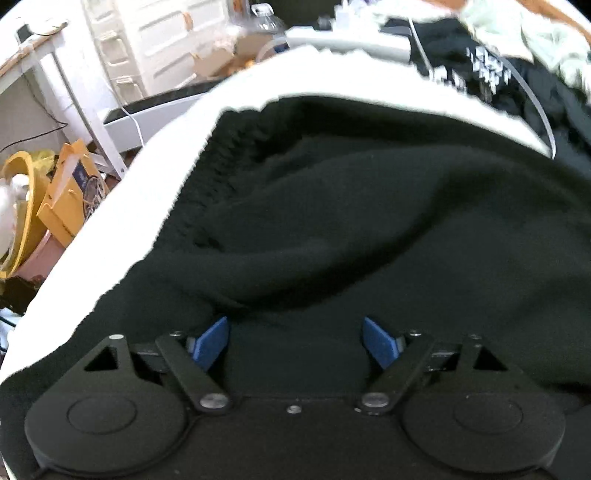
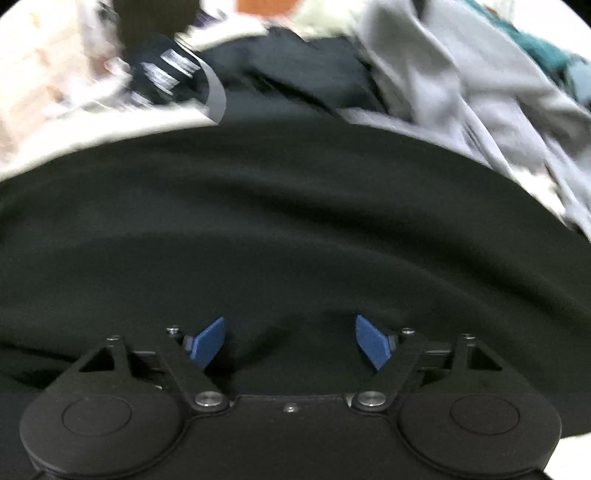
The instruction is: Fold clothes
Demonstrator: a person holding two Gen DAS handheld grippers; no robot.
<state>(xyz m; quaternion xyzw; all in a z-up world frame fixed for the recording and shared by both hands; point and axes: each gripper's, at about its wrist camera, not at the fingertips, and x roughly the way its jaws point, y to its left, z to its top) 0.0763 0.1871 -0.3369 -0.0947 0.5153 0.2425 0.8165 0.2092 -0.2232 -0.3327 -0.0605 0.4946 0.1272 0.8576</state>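
Plainly one black garment (image 1: 369,221), two tongs, left (image 1: 295,341), right (image 2: 290,341), both wide apart, empty.

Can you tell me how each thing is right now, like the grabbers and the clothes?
Left gripper: open, over the cloth.
Right gripper: open, over the cloth.
Black garment: spread out, wrinkled, not gripped.
Grey garment: crumpled in a heap.
Black printed garment: bunched up.

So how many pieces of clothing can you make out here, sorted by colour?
Black, spread flat in front: 1, the black garment
Black with white print: 1, the printed garment
Grey: 1, the grey garment
Teal: 1, the teal cloth
Pale green: 1, the pale green cloth
Total: 5
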